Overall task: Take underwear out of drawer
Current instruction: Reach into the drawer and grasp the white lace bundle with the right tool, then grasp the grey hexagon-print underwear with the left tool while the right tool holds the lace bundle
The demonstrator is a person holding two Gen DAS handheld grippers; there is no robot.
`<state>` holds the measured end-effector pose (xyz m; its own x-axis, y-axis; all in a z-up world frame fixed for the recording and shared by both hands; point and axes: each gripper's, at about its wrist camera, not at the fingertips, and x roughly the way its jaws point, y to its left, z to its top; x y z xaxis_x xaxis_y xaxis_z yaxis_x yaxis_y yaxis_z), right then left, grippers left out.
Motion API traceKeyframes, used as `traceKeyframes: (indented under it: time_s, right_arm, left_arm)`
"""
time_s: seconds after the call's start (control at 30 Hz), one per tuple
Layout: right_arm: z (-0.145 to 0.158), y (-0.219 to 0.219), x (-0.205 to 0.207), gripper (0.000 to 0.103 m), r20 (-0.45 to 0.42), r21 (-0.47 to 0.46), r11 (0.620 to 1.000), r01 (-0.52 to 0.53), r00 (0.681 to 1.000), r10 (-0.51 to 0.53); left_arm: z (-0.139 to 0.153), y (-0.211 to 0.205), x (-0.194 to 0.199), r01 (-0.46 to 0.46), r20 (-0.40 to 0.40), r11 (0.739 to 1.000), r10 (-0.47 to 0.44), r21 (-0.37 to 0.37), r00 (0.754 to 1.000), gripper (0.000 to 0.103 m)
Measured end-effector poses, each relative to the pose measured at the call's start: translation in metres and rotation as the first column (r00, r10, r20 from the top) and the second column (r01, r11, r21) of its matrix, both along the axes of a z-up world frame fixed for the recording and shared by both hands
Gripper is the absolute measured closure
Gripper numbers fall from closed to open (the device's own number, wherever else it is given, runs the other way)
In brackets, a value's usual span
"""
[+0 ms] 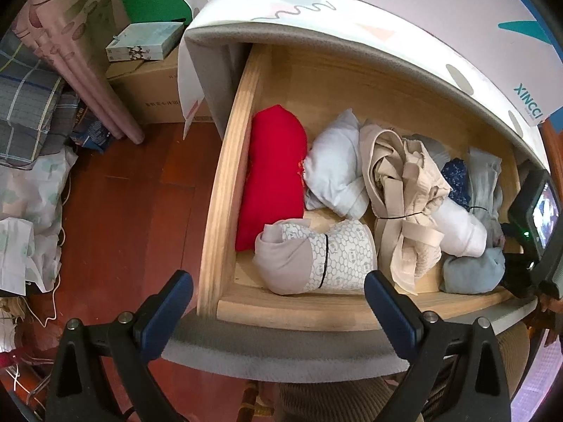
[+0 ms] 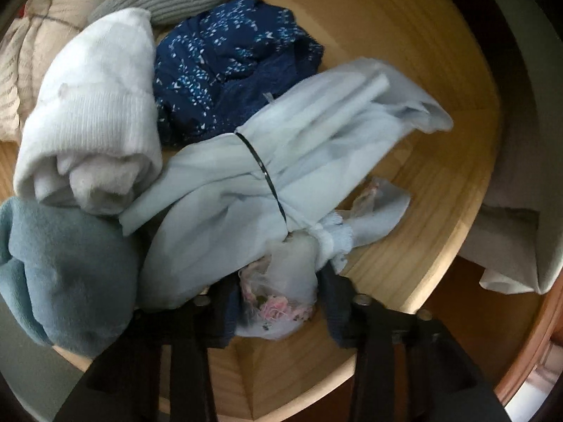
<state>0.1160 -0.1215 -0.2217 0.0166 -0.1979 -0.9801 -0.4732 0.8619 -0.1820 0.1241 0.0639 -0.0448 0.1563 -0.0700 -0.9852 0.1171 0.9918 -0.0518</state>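
Now right gripper [image 2: 278,302] pinching pale blue underwear bundle [image 2: 246,190] in drawer [image 2: 440,183]; left gripper [image 1: 278,302] wide, empty, above front edge.

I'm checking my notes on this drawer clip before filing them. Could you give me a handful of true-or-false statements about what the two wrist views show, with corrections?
1. The drawer stands pulled open. True.
2. The red bundle lies at the drawer's right end in the left wrist view. False: it lies at the left end, against the side wall.
3. The left gripper is shut on the patterned roll. False: its jaws stand wide apart, holding nothing.
4. The right gripper pinches the end of the pale blue bundle. True.
5. A thin black band wraps that bundle. True.
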Motion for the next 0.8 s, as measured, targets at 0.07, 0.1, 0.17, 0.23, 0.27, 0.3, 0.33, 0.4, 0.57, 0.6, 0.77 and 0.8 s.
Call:
traceKeyframes:
  time_s: [0.07,0.1,0.17,0.23,0.27,0.3,0.33,0.4,0.57,0.6,0.77,0.8]
  right_arm:
    - [-0.001,-0.005,-0.002,0.08,0.022,0.031,0.998,0.056,0.998,-0.057]
    - [-0.002,-0.008,-0.003,0.081,0.032,0.057,0.994,0.09,0.995,-0.092]
    - [-0.003,-0.012,-0.008,0.084,0.046,0.108,0.981,0.16,0.985,-0.166]
    - [-0.003,-0.016,-0.014,0.084,0.057,0.166,0.96,0.227,0.969,-0.239]
    - [-0.003,-0.017,-0.018,0.084,0.067,0.193,0.948,0.254,0.96,-0.271]
    - [0.0,-0.02,-0.021,0.084,0.076,0.216,0.937,0.274,0.952,-0.296]
    - [0.001,-0.021,-0.024,0.085,0.083,0.249,0.921,0.3,0.941,-0.328]
    - [0.002,-0.023,-0.032,0.085,0.084,0.316,0.88,0.355,0.913,-0.398]
    - [0.009,-0.022,-0.052,0.085,0.06,0.43,0.794,0.43,0.864,-0.501]
    - [0.013,-0.025,-0.051,0.085,0.053,0.443,0.783,0.437,0.859,-0.509]
    - [0.011,0.002,-0.069,0.085,0.06,0.448,0.777,0.442,0.853,-0.519]
    - [0.005,0.005,-0.071,0.085,0.059,0.45,0.774,0.445,0.85,-0.523]
  left_arm:
    - [-0.001,-0.001,0.001,0.0,-0.009,1.0,0.0,0.002,1.0,0.003]
    - [-0.002,-0.003,0.001,0.002,-0.015,1.0,-0.002,0.0,1.0,0.003]
    - [-0.006,-0.006,0.002,0.015,-0.028,1.0,-0.015,0.002,1.0,0.003]
    - [-0.009,-0.009,0.002,0.029,-0.034,1.0,-0.029,0.012,0.999,0.003]
    - [-0.011,-0.011,0.003,0.038,-0.036,0.999,-0.037,0.019,0.999,0.003]
    - [-0.013,-0.013,0.004,0.048,-0.036,0.998,-0.047,0.027,0.998,0.003]
    - [-0.015,-0.016,0.005,0.055,-0.036,0.998,-0.054,0.035,0.998,0.003]
    - [-0.018,-0.02,0.008,0.066,-0.036,0.997,-0.064,0.042,0.997,0.003]
    - [-0.02,-0.026,0.016,0.104,-0.026,0.993,-0.103,0.062,0.994,0.003]
    - [-0.02,-0.029,0.018,0.121,-0.029,0.991,-0.12,0.058,0.992,0.003]
    - [-0.021,-0.04,0.027,0.16,-0.05,0.984,-0.157,0.072,0.986,0.002]
    - [-0.023,-0.042,0.029,0.17,-0.063,0.983,-0.166,0.071,0.984,0.002]
